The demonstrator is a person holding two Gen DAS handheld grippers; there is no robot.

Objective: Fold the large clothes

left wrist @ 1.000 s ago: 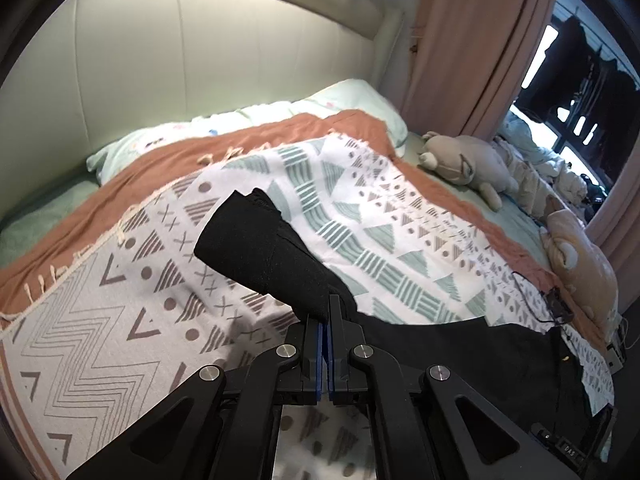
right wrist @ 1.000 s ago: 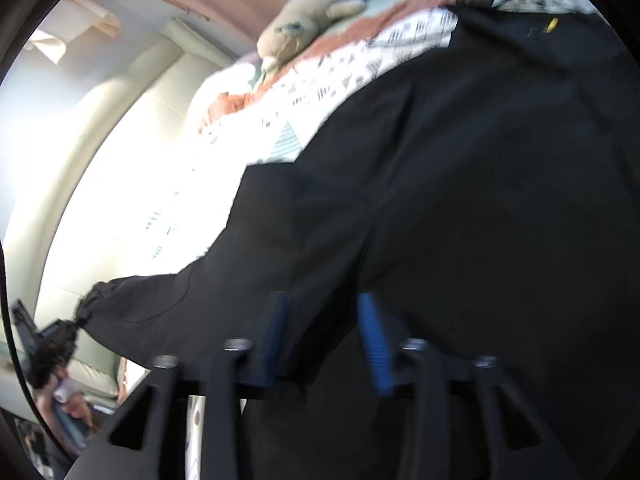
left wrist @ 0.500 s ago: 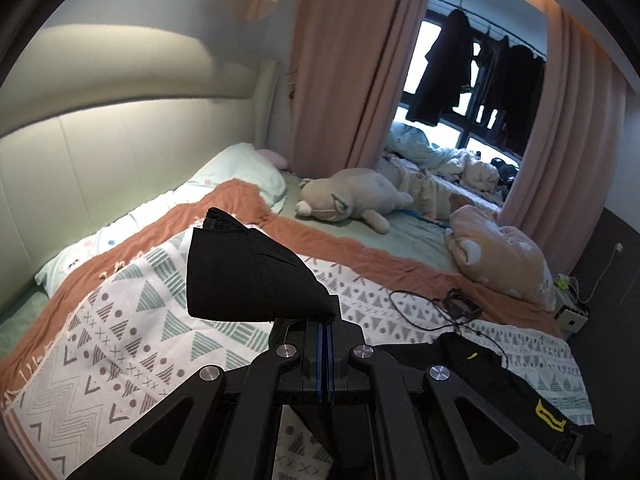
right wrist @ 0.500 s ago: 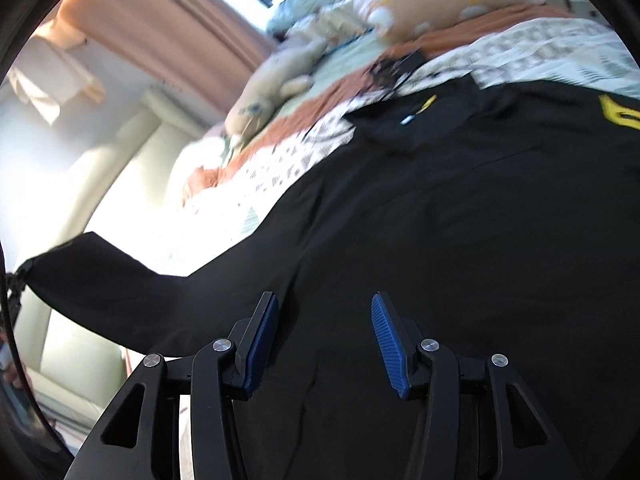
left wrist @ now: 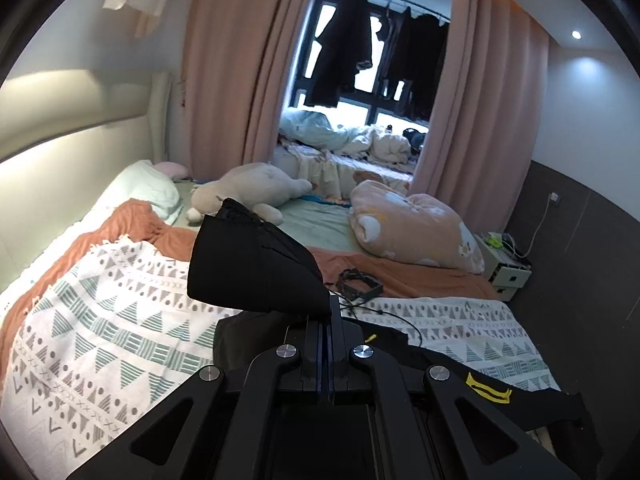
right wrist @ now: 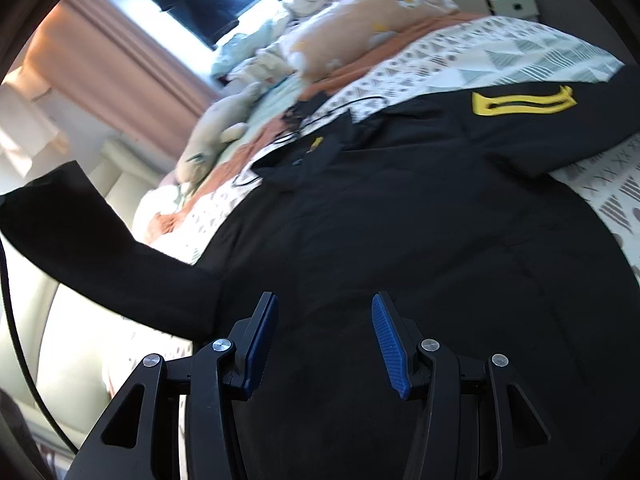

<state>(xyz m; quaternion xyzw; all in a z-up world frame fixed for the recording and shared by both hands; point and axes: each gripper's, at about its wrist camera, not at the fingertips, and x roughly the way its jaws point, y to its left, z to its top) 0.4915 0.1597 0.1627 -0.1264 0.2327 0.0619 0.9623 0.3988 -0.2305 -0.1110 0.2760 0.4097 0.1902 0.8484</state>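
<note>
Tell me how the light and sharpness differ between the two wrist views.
Left wrist view: dim, even light, sharp; the window is bright behind dark hanging clothes. Right wrist view: strong glare washes out the headboard and window, the plush toy is smeared by motion blur, and the black jacket shows little detail. Fisheye bending in both.

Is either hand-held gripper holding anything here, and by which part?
The left hand-held gripper is shut on the black garment's sleeve, pinched near the cuff end. The right hand-held gripper is open, holding nothing.
</note>
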